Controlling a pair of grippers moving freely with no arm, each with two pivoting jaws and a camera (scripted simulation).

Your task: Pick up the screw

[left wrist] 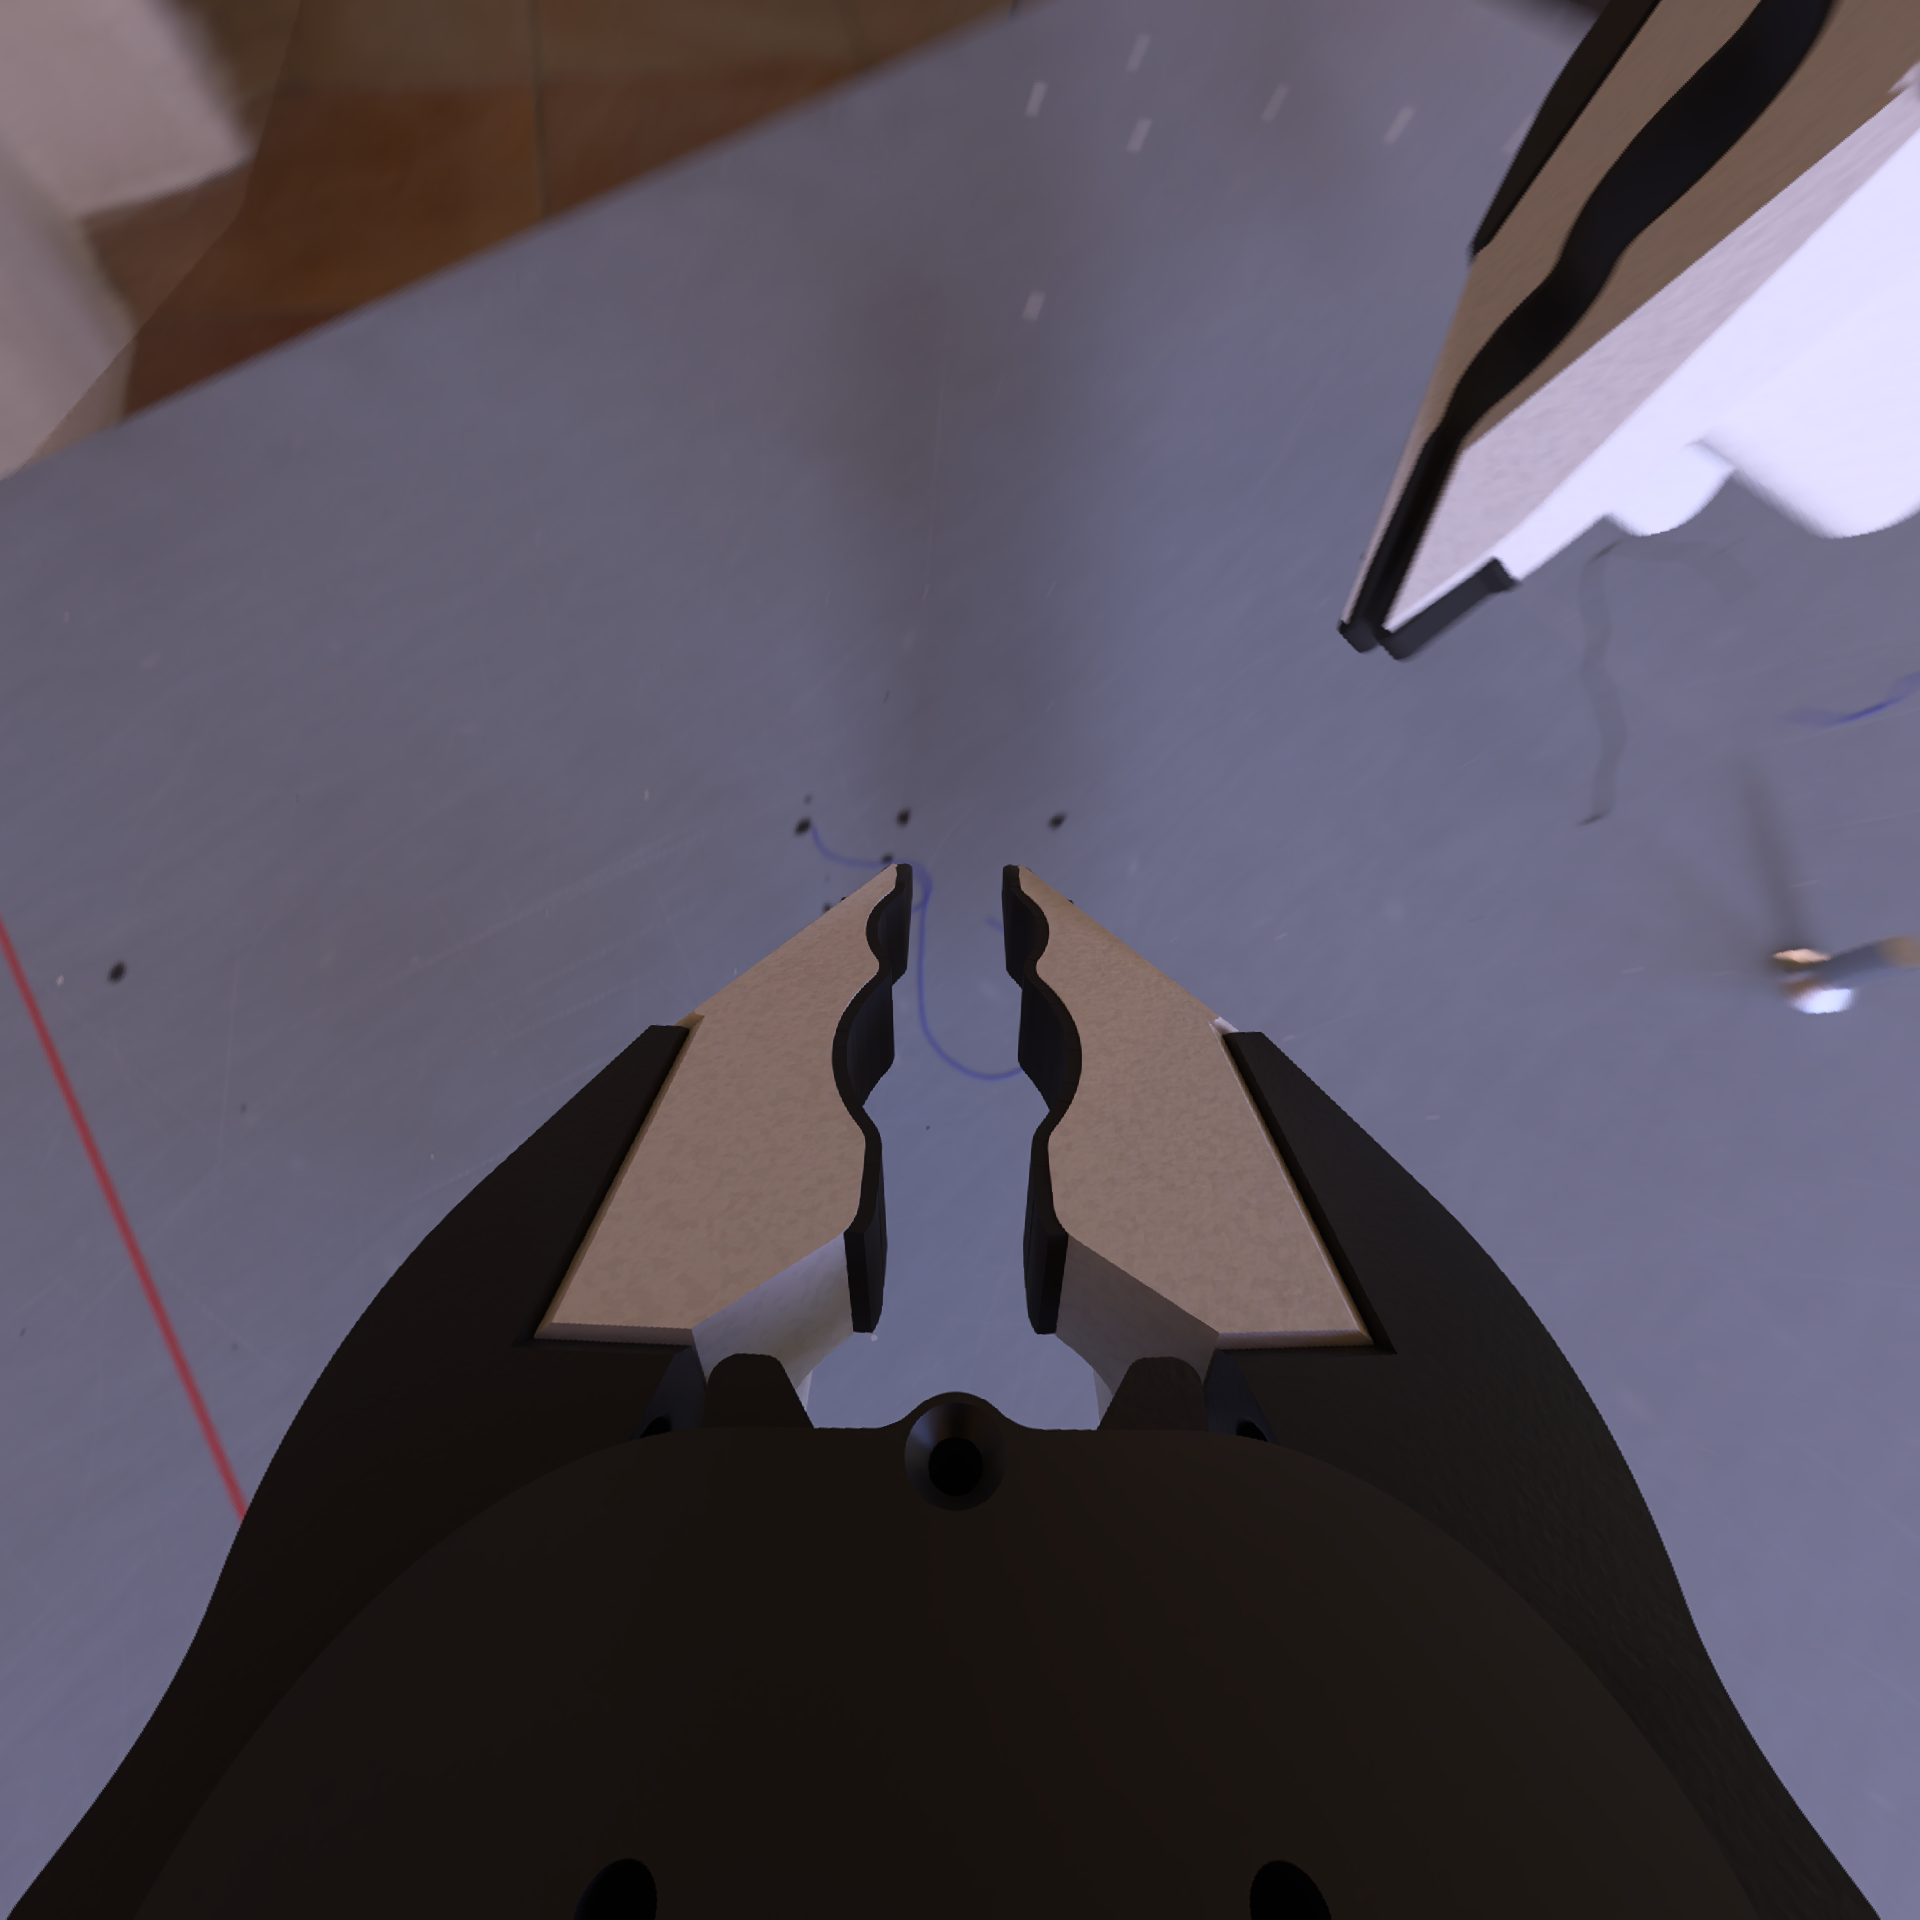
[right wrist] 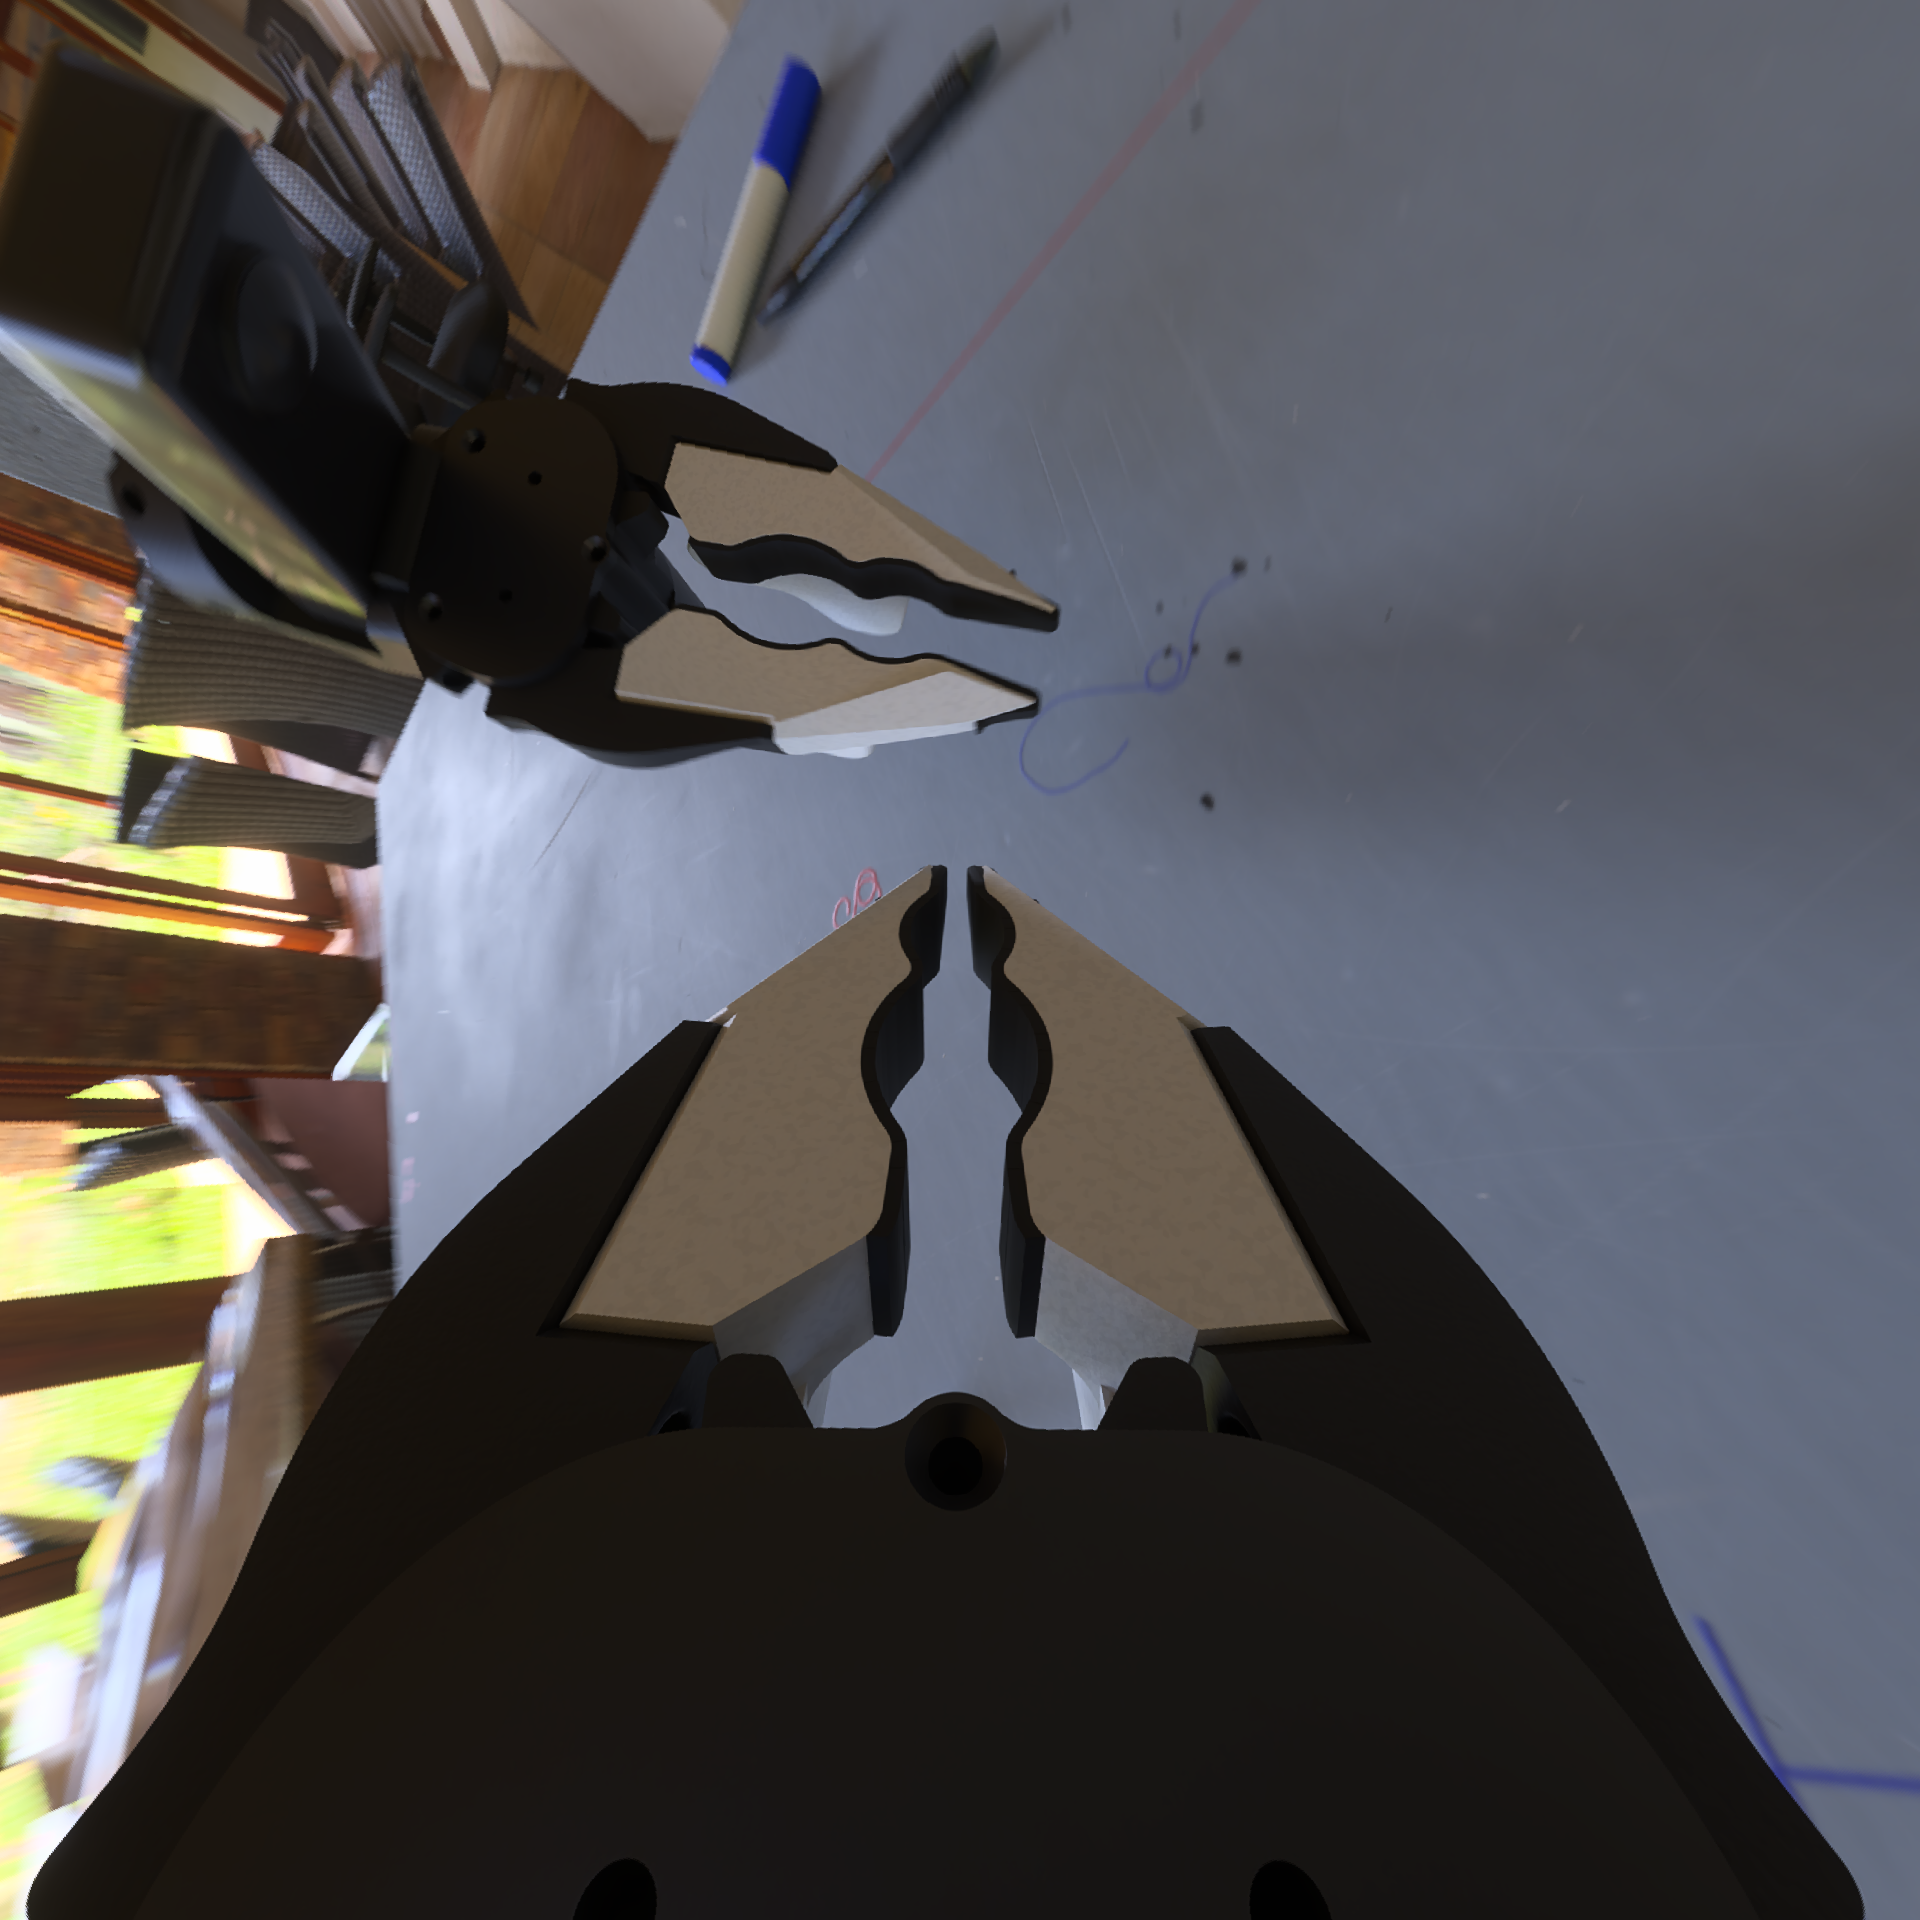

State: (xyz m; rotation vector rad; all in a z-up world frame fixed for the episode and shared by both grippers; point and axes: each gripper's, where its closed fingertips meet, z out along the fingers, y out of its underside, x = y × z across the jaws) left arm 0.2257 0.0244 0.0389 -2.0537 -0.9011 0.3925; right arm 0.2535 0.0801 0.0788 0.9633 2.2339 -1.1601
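The screw [left wrist: 1820,985] is a small shiny metal piece lying on the grey table [left wrist: 520,727] at the far right edge of the left wrist view, blurred. My left gripper [left wrist: 956,883] is open a little and empty, low over the table, well left of the screw. My right gripper [left wrist: 1374,636] hangs above the table at the upper right of that view, up and left of the screw. In the right wrist view the right gripper [right wrist: 957,878] has its tips almost touching with nothing between them. The left gripper [right wrist: 1042,663] shows there, open. The screw does not show in the right wrist view.
A blue-capped marker [right wrist: 756,223] and a dark pen [right wrist: 883,177] lie near the table's far edge. Blue scribbles [right wrist: 1081,727], black specks and a thin red line [left wrist: 114,1164] mark the table top. Wooden floor [left wrist: 468,125] and furniture lie beyond the edge.
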